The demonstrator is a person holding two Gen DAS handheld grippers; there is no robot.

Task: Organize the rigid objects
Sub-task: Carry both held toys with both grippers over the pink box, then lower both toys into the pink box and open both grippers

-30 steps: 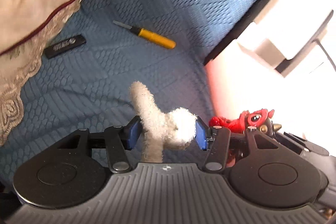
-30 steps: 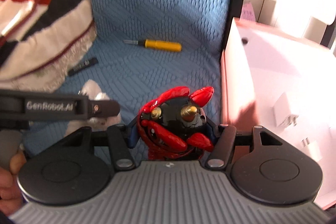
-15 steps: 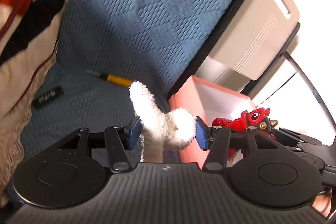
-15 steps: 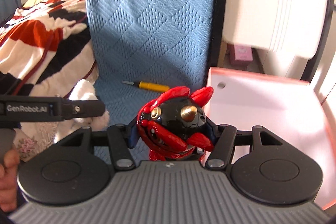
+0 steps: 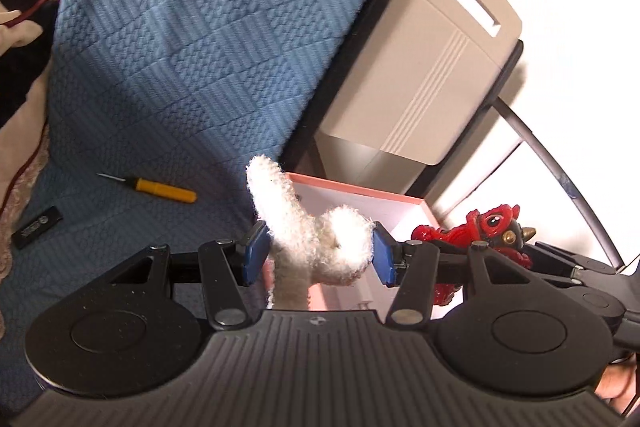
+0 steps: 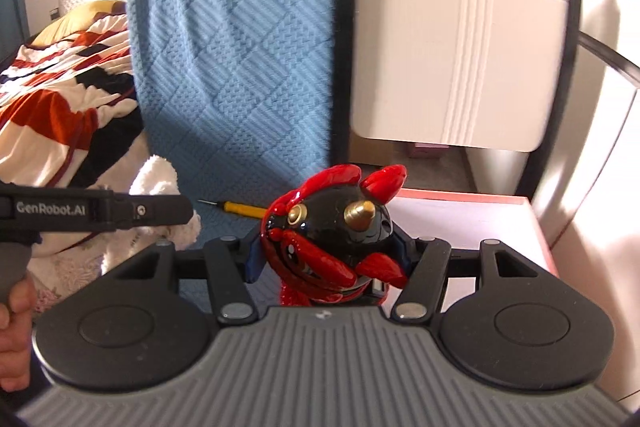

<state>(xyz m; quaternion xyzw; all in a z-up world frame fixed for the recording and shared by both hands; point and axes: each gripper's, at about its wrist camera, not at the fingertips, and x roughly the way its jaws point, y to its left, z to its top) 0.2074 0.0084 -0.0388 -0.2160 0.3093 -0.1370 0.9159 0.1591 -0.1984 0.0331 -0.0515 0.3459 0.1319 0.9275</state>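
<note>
At far left I see a striped blanket (image 6: pixel 60 83) bunched on the sofa. Next to it, the blue quilted cover (image 5: pixel 192 67) carries two things not yet picked up: a small black stick (image 5: pixel 37 227) near the blanket's lace edge, and a yellow-handled screwdriver (image 5: pixel 160 189) a little to its right.

My left tool (image 5: pixel 316 255) is pinching a white fluffy toy (image 5: pixel 312 239); both blue pads press into the fleece, and one limb pokes up above them. The toy hangs in the air, in front of the near edge of the pink box (image 5: pixel 360 197) that sits to the right of the sofa.

My right tool (image 6: pixel 324 259) is pinching a glossy red and black figurine (image 6: pixel 332 231) with brass studs, held in the air beside the left tool, with the box (image 6: pixel 520 211) behind and to its right. A beige chair back (image 6: pixel 460 47) stands beyond the box.

My judgement: both items look bound for the box. The risks I see are these. The figurine is smooth and rounded, so it may twist or slip out if I tilt or jolt the tool. The fleece is soft, so it may sag loose. The two tools sit close together and could knock each other over the box opening. A high release could bounce the figurine out.
</note>
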